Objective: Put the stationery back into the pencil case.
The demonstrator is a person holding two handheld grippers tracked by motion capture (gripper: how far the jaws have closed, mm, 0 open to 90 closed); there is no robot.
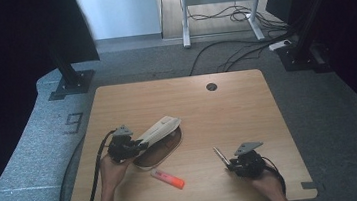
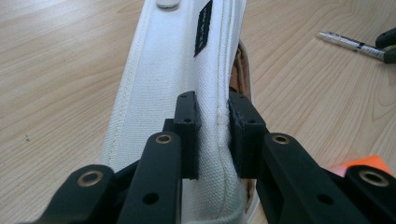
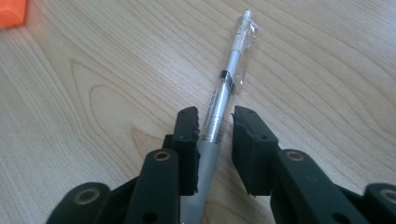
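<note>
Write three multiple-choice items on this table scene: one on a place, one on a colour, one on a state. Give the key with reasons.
1. Where does the highlighter lie?
A. Near the table's front edge, between the two hand-held grippers
B. Inside the pencil case
C. By the round hole at the table's far edge

2. What colour is the flap of the pencil case?
A. Blue
B. Off-white
C. Black

3. What is the left hand-held gripper doing?
A. Hanging open above the table
B. Clamping the flap
C. Clamping the pen

Key: 1 A, it lies on bare wood in front of the case; 2 B, the canvas is cream; 3 B, both pads press the fabric edge.
</note>
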